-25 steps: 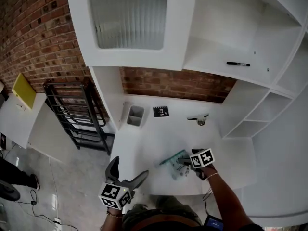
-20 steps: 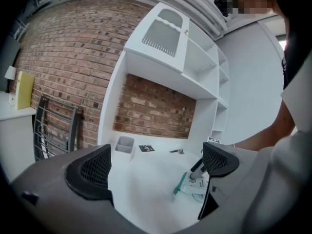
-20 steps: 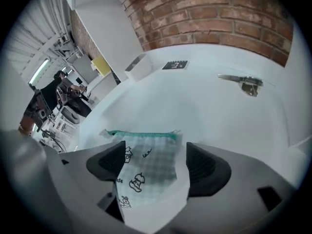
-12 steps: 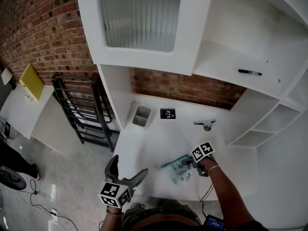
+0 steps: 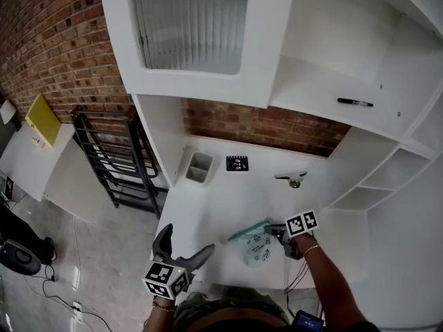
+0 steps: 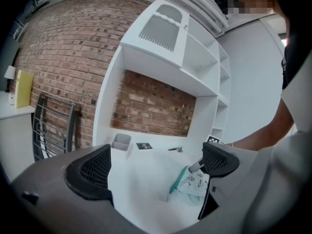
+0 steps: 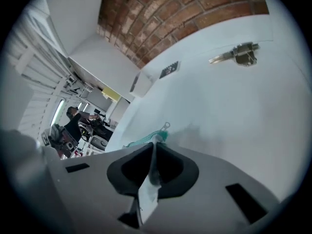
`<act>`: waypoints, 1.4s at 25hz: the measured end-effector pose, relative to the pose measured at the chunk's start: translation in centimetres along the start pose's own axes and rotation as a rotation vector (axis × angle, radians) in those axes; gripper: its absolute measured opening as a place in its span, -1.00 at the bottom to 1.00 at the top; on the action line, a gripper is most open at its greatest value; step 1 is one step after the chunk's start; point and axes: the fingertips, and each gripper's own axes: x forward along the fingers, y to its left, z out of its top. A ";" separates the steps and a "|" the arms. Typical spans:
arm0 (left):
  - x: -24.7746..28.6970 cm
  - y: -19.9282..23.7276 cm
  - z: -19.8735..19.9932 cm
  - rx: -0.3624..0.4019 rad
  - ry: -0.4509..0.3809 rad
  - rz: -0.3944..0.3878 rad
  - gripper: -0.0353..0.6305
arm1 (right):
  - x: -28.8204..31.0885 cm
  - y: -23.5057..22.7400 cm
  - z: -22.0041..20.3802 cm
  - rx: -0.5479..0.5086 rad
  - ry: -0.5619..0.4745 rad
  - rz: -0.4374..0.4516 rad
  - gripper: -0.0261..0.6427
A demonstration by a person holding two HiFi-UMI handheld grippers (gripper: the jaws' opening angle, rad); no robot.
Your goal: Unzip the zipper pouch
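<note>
Pouch (image 5: 255,246) lies flat on the white desk (image 5: 221,203), near the front edge, teal zipper strip along its far side. Right gripper (image 7: 152,149): jaws have just been closing and are clenched on the pouch's edge, thin clear plastic pinched between the pads. Zipper pull ring (image 7: 166,126) sits just beyond the tips. Left gripper (image 6: 156,165): jaws wide apart, gripping nothing, off the desk's front-left corner, well apart from the pouch. Grey cup (image 5: 199,166) and marker card (image 5: 236,162) stand near the back wall.

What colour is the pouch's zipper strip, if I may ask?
Teal green; the zipper strip shows best in the left gripper view.
</note>
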 end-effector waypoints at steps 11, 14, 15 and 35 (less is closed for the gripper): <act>2.6 -2.6 -1.1 -0.125 0.076 -0.093 0.81 | -4.6 10.0 1.3 -0.669 -0.293 -0.097 -0.89; 3.1 -3.4 -1.5 -0.144 0.102 -0.115 0.81 | -5.1 12.2 1.4 -0.819 -0.352 -0.163 -0.89; 3.2 -3.6 -1.6 -0.151 0.105 -0.120 0.81 | -5.3 12.8 1.4 -0.859 -0.367 -0.180 -0.89; 6.1 -11.3 0.6 -0.225 0.086 -0.394 0.16 | -7.4 18.7 1.4 -1.332 -0.398 -0.388 -0.89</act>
